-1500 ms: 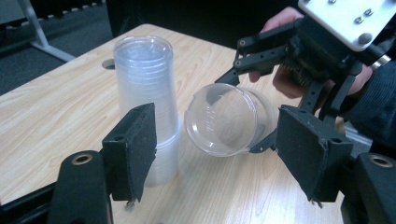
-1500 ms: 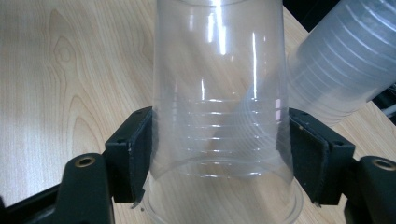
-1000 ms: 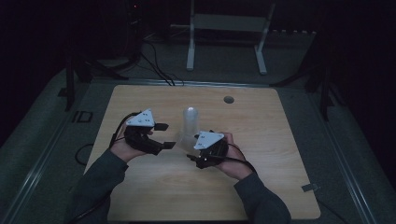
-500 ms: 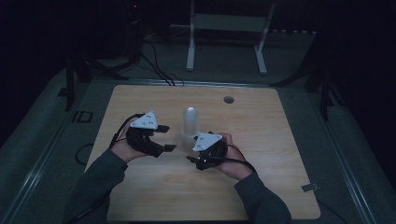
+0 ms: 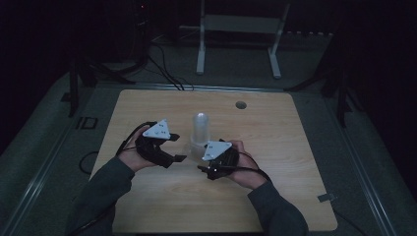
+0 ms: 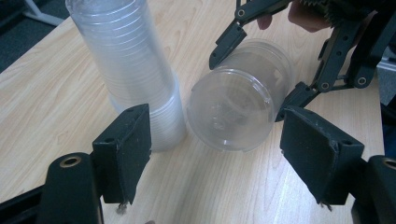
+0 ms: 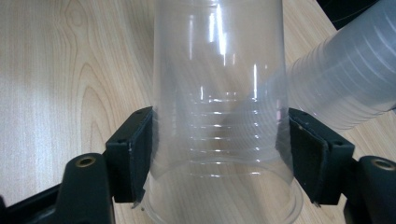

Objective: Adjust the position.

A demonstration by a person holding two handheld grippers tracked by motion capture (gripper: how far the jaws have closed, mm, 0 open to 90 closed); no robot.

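- The right gripper [image 7: 219, 158] has its two black fingers [image 7: 133, 154] pressed on either side of a single clear plastic cup [image 7: 219, 93], clamping it near its wide rim.
- That cup lies on its side in the grip: in the left gripper view its round base [image 6: 231, 112] faces the left gripper, so its long axis runs roughly level, from the right hand toward the left hand, rim end nearest the right gripper's body.
- In the high view the right gripper [image 5: 209, 167] sits a little nearer the front edge of the surface than its middle, held in the person's right hand [image 5: 241, 164].
- The left gripper [image 6: 215, 154] has its fingers [image 6: 123, 149] spread wide and they have just been opening further; nothing is pressed between them, and the cup's base lies ahead of them, apart from both pads.
- In the high view the left gripper [image 5: 172, 150] is left of the right one, near the middle of the surface, in the person's left hand [image 5: 130, 157].
- A tall stack of clear plastic cups [image 5: 200, 130] stands upright, mouths down, just behind and between the two grippers; in the left gripper view the stack [image 6: 135, 70] stands just beside the held cup.
- The light wooden surface [image 5: 295, 196] has a small round hole [image 5: 240, 104] near its far edge.
- Beyond the far edge a white metal stand [image 5: 238, 29] rests on the dark floor, with black cables [image 5: 164, 69] beside it.
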